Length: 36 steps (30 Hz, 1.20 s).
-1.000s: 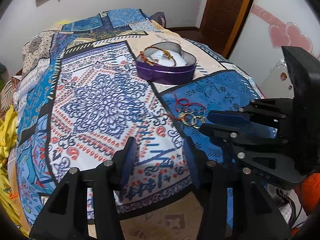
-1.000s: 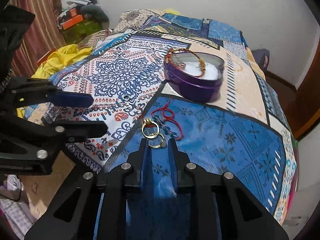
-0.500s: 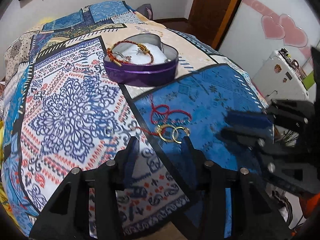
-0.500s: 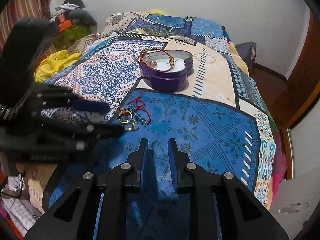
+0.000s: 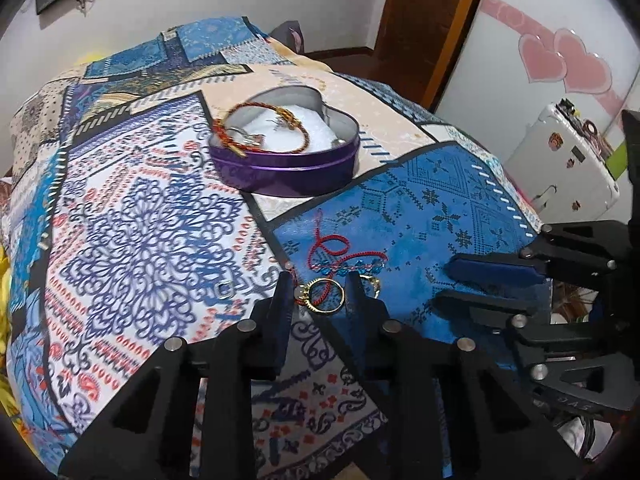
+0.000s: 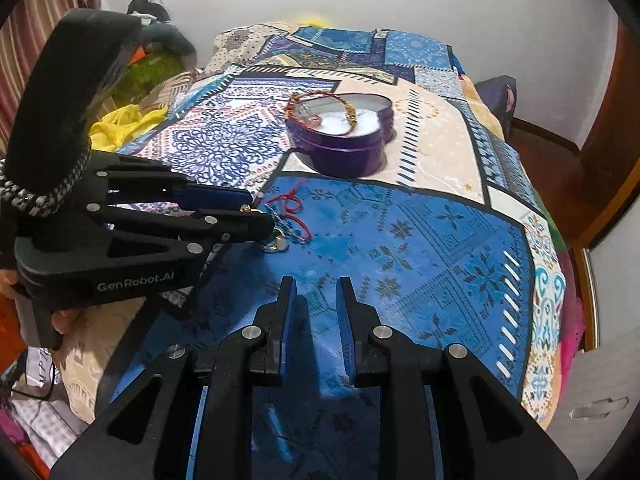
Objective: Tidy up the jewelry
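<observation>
A purple heart-shaped tin (image 5: 286,166) stands on the patterned bedspread (image 5: 120,220) and holds a red-and-gold braided bracelet (image 5: 264,128) on white padding. It also shows in the right wrist view (image 6: 340,144). A gold ring (image 5: 325,295) on a red cord (image 5: 334,246) with blue beads lies on the blue patch. My left gripper (image 5: 320,290) is open, its fingers on either side of the ring. My right gripper (image 6: 313,292) is open and empty, back from the jewelry over the blue patch (image 6: 400,248).
The bed edge runs just below both grippers. A white cabinet (image 5: 560,168) and a wooden door (image 5: 428,28) stand to the right. Yellow cloth (image 6: 120,126) and clutter lie off the bed's left side. A small silver ring (image 5: 225,289) lies on the white-patterned area.
My left gripper has moved forward and right until its open fingers straddle the gold ring. My right gripper has pulled back from the ring and stayed open.
</observation>
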Each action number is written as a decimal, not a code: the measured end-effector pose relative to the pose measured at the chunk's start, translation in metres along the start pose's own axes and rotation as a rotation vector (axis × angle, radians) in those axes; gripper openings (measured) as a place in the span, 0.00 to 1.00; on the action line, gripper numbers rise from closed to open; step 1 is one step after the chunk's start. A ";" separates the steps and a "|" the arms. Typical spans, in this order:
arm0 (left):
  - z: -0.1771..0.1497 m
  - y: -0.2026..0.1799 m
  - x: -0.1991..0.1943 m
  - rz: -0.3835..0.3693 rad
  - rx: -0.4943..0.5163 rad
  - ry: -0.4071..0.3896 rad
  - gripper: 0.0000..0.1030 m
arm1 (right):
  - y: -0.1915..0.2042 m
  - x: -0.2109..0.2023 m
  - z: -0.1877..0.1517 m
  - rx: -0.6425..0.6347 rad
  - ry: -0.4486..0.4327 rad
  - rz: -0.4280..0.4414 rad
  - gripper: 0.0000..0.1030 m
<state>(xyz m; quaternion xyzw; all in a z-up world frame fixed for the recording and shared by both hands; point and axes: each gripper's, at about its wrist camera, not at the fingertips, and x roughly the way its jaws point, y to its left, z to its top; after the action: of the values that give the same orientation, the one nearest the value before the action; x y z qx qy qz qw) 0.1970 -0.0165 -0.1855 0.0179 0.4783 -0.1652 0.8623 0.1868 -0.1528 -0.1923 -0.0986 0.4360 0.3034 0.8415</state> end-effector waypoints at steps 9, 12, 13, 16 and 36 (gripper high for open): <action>-0.014 0.018 -0.040 0.009 -0.049 -0.071 0.24 | 0.022 0.024 0.011 -0.027 0.011 0.017 0.18; -0.019 0.021 -0.041 0.016 -0.054 -0.063 0.24 | 0.025 0.027 0.013 -0.028 0.001 0.014 0.20; -0.021 0.022 -0.040 0.014 -0.057 -0.058 0.24 | 0.025 0.027 0.013 -0.028 -0.002 0.011 0.20; -0.026 0.023 -0.036 0.020 -0.062 -0.038 0.24 | 0.027 0.028 0.012 -0.035 -0.019 0.001 0.20; -0.042 0.023 -0.027 0.050 -0.039 -0.015 0.25 | 0.028 0.028 0.014 -0.054 -0.050 -0.012 0.16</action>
<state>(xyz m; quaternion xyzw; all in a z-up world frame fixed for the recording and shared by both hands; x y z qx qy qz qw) 0.1559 0.0202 -0.1883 0.0119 0.4742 -0.1343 0.8700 0.1923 -0.1125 -0.2036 -0.1161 0.4058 0.3126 0.8510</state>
